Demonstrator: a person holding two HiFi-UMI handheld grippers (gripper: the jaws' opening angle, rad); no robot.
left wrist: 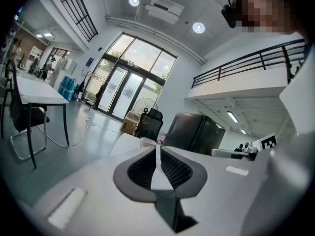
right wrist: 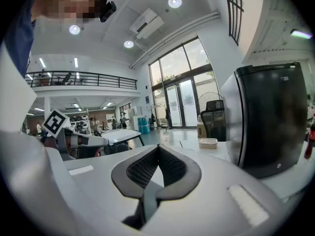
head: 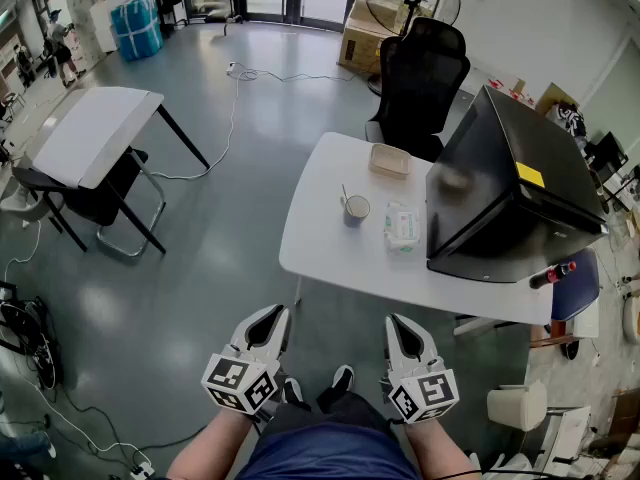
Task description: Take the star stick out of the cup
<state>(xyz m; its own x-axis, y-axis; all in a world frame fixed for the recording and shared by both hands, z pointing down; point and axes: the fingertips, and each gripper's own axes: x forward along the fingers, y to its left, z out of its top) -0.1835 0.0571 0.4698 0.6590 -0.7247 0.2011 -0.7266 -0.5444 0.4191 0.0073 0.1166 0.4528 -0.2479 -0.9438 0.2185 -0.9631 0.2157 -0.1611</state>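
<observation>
Left gripper [head: 271,317] pressed together, nothing between jaws. Right gripper [head: 400,325] likewise pressed together, empty. Both low, side by side, well apart from white worktop [head: 320,238] ahead. Cup [head: 357,210] on worktop, stick [head: 345,194] standing in it. Tissue pack [head: 402,226] just beside cup. Black box [head: 510,188] at worktop's right.

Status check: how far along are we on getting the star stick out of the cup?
Nothing is done yet: the stick stands in the cup on the white table. In hand: nothing. The left tongs and right tongs are both shut and empty, held low, well short of the table. Left: approach, grip the stick, lift it out.
</observation>
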